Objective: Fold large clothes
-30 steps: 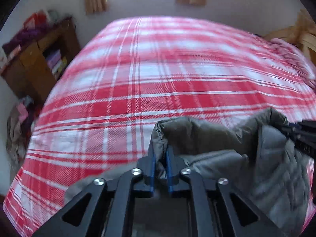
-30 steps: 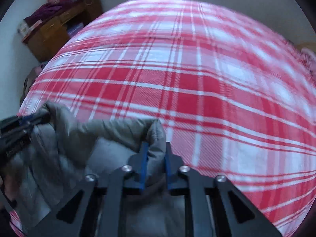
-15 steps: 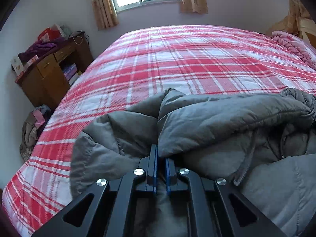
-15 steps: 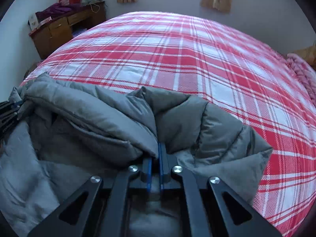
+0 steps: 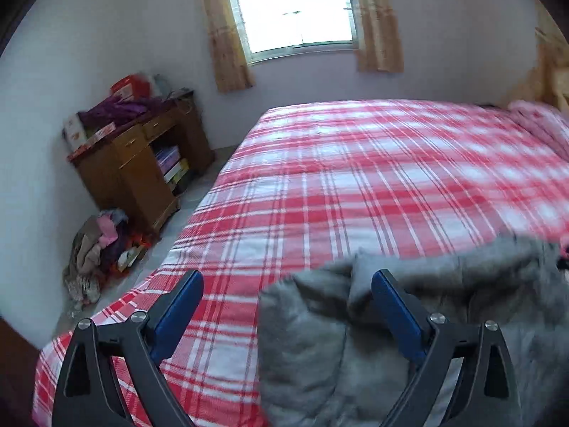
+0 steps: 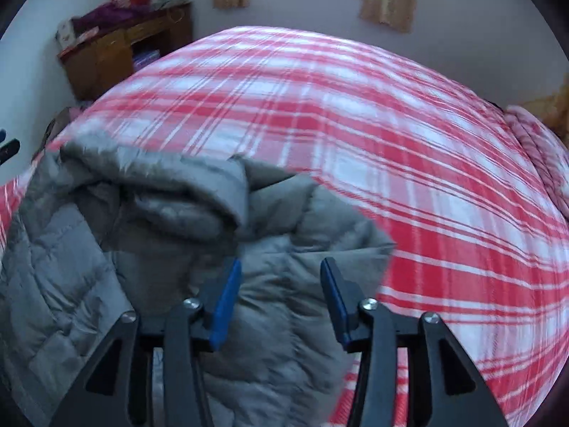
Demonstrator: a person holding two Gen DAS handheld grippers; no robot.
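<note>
A grey padded jacket (image 6: 170, 235) lies bunched on the near edge of a bed with a red and white plaid cover (image 6: 355, 114). It also shows in the left wrist view (image 5: 409, 338), at the lower right. My left gripper (image 5: 286, 286) is open and empty above the jacket's left edge. My right gripper (image 6: 281, 267) is open and empty just above the jacket's right part. Part of the left gripper shows at the far left of the right wrist view (image 6: 9, 147).
A wooden cabinet (image 5: 142, 170) piled with things stands by the left wall. A heap of clothes (image 5: 96, 249) lies on the floor beside it. A pink blanket (image 6: 533, 153) lies at the bed's right side. A window (image 5: 291, 10) is behind the bed.
Both grippers have let go of the jacket and opened wide. The jacket has dropped onto the bed, and both grippers have lifted and drawn back.
</note>
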